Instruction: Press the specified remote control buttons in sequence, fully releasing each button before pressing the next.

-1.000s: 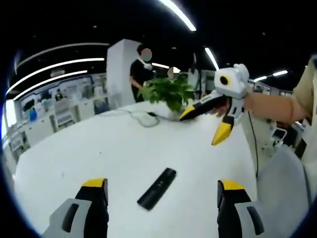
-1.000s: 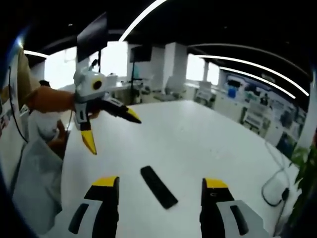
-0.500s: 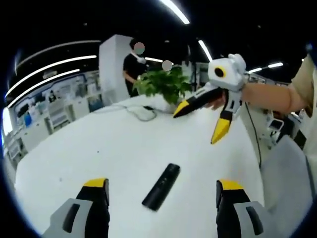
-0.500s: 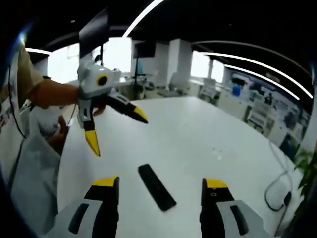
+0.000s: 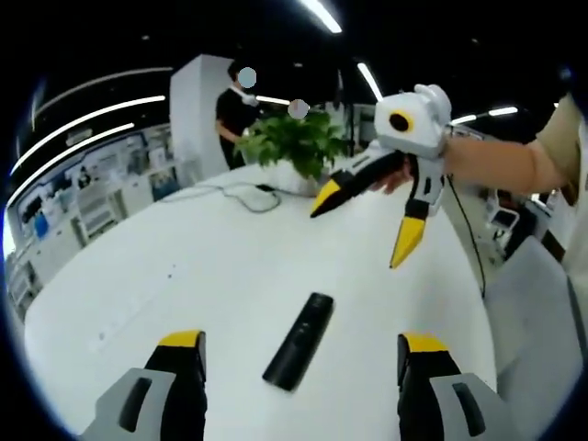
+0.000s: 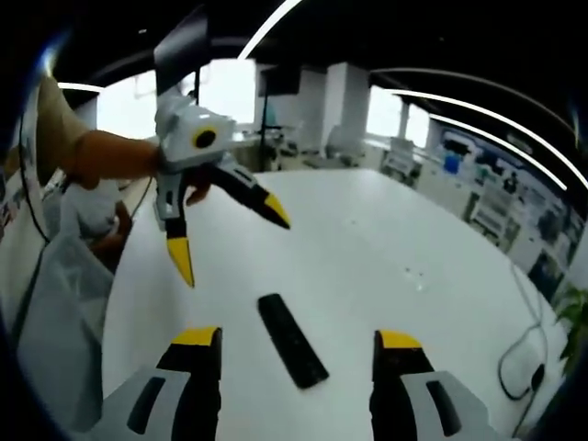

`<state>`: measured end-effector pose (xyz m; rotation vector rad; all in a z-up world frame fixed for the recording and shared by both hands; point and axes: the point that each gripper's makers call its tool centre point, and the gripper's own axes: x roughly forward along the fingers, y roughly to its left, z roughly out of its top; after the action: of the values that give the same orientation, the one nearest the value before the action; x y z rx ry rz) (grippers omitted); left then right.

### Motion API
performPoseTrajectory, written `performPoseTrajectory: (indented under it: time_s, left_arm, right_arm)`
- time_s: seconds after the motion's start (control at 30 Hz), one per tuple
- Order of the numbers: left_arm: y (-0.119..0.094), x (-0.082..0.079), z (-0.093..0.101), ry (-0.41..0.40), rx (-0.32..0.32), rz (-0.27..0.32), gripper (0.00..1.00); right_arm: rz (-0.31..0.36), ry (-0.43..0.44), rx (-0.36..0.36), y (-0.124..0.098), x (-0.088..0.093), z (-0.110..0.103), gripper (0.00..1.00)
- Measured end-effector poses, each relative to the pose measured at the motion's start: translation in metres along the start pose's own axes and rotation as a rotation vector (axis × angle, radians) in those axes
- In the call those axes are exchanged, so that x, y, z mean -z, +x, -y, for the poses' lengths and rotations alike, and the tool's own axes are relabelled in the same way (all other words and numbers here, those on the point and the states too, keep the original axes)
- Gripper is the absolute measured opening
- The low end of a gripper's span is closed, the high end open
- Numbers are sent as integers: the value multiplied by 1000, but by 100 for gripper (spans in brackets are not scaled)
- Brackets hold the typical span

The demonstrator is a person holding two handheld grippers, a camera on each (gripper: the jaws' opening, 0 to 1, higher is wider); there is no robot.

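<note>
A black remote control [image 5: 299, 341] lies flat on the white table [image 5: 184, 276]; the same remote [image 6: 292, 339] appears in the right gripper view. My left gripper [image 5: 294, 344] is open, its yellow-tipped jaws on either side of the remote, above it. In the right gripper view that gripper [image 6: 230, 234] hangs over the table to the upper left, jaws spread. My right gripper [image 6: 299, 340] is open too, straddling the remote from the other side. In the left gripper view the right gripper [image 5: 363, 225] hovers at the upper right, held by a hand.
A green potted plant [image 5: 289, 147] and a white cable [image 5: 243, 197] sit at the far end of the table. A person [image 5: 230, 115] stands behind the plant. Another cable [image 6: 519, 354] lies at the table's right side. A grey chair [image 5: 537, 331] is beside the table.
Both views have drifted slightly; each gripper looms a little larger and closer over the table. The remote has not moved and both stay open.
</note>
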<state>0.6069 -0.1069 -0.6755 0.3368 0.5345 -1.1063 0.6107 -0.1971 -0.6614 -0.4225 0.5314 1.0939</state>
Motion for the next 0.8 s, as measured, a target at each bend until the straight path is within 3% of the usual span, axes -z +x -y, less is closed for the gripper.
performPoseTrajectory:
  time_s: [0.23, 0.8]
  left_arm:
    - [14, 14, -7, 14, 22, -52, 87]
    - [39, 35, -18, 25, 58, -135, 86]
  right_arm:
    - [-32, 1, -33, 13, 12, 8, 62]
    - [-112, -21, -112, 43, 37, 2, 57]
